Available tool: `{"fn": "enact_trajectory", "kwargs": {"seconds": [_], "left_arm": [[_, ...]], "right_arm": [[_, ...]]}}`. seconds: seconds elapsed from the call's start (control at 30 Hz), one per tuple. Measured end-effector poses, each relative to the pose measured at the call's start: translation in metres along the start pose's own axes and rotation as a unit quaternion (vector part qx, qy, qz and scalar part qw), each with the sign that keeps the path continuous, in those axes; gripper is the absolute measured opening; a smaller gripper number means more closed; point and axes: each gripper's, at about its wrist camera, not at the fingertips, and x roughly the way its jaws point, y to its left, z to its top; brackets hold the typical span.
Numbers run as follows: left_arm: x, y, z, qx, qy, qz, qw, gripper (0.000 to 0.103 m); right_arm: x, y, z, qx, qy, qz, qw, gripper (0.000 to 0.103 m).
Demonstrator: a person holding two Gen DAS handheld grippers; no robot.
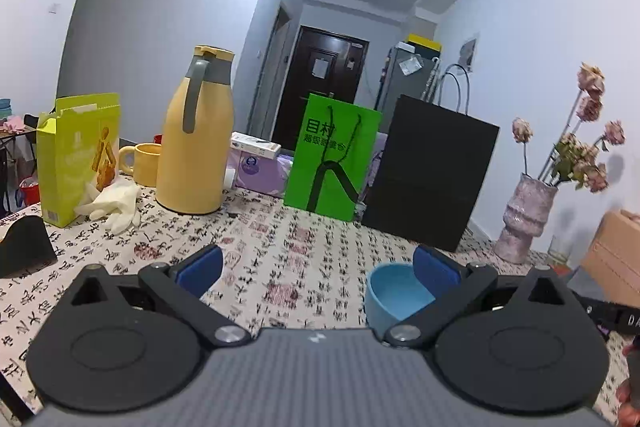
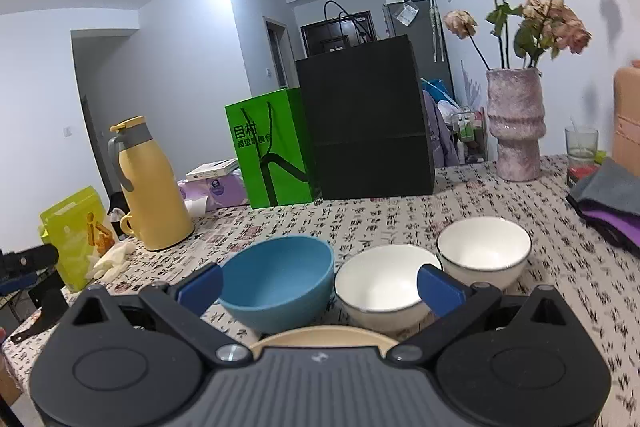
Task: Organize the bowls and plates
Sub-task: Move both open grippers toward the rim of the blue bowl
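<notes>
Left tongs: the left tongs [image 1: 318, 265] are held low and level over the tabletop [image 1: 280, 243], blue-padded fingers [image 1: 200, 269] spread wide with nothing between them.
Right tongs: the right tongs [image 2: 320, 281] sit low at the near edge of the tabletop, aimed at the row of bowls, fingers parted wide and holding nothing.
Blue bowl: a matte blue bowl [image 2: 278, 281], round and deep, stands near the front edge; in the left wrist view it [image 1: 394, 297] shows just inside the right-hand finger, whether touching I cannot tell.
White bowls: two glossy white bowls with a thin dark rim line; the nearer one [image 2: 382, 287] is just beside the blue bowl, the farther one [image 2: 484, 253] just beside that, toward the right edge.
Plate: the curved rim of a cream plate [image 2: 320, 339] peeks out under the right tongs' body at the front edge.
Tabletop cover: cloth printed with black calligraphy and red seals.
Back of tabletop: a smooth yellow jug [image 1: 196, 137] with grey handle, a green paper bag [image 1: 332, 157], a black paper bag [image 1: 430, 173], and a rough, ridged pink vase [image 2: 516, 127] of dried flowers.
Left side: a yellow-green carton [image 1: 76, 157] with pale rubber gloves [image 1: 112, 205] lying against it.
</notes>
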Motion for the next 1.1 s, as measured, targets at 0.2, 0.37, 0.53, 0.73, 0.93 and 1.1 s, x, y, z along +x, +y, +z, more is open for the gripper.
{"fn": "enact_trajectory", "kwargs": {"seconds": [0.2, 0.37, 0.53, 0.73, 0.93, 1.1], "left_arm": [[0.021, -0.009, 0.015, -0.001, -0.015, 0.001, 0.9999, 0.103], [0.039, -0.021, 0.026, 0.005, -0.02, -0.003, 0.9998, 0.103], [0.056, -0.033, 0.035, -0.002, -0.024, -0.011, 0.9997, 0.103], [0.082, -0.043, 0.041, -0.019, -0.02, -0.012, 0.9995, 0.103], [0.111, -0.039, 0.042, -0.06, -0.012, -0.001, 0.9981, 0.103], [0.129, -0.026, 0.029, -0.071, -0.007, 0.012, 0.9974, 0.103]], "right_arm": [[0.024, 0.003, 0.017, -0.011, 0.004, 0.009, 1.0, 0.103], [0.043, 0.004, 0.028, -0.017, 0.005, 0.012, 1.0, 0.103], [0.064, 0.002, 0.039, -0.007, 0.015, 0.012, 1.0, 0.103], [0.086, -0.003, 0.051, 0.003, 0.021, 0.003, 1.0, 0.103], [0.103, -0.005, 0.057, 0.0, 0.028, -0.004, 1.0, 0.103], [0.114, -0.006, 0.056, -0.005, 0.038, -0.007, 0.999, 0.103]]}}
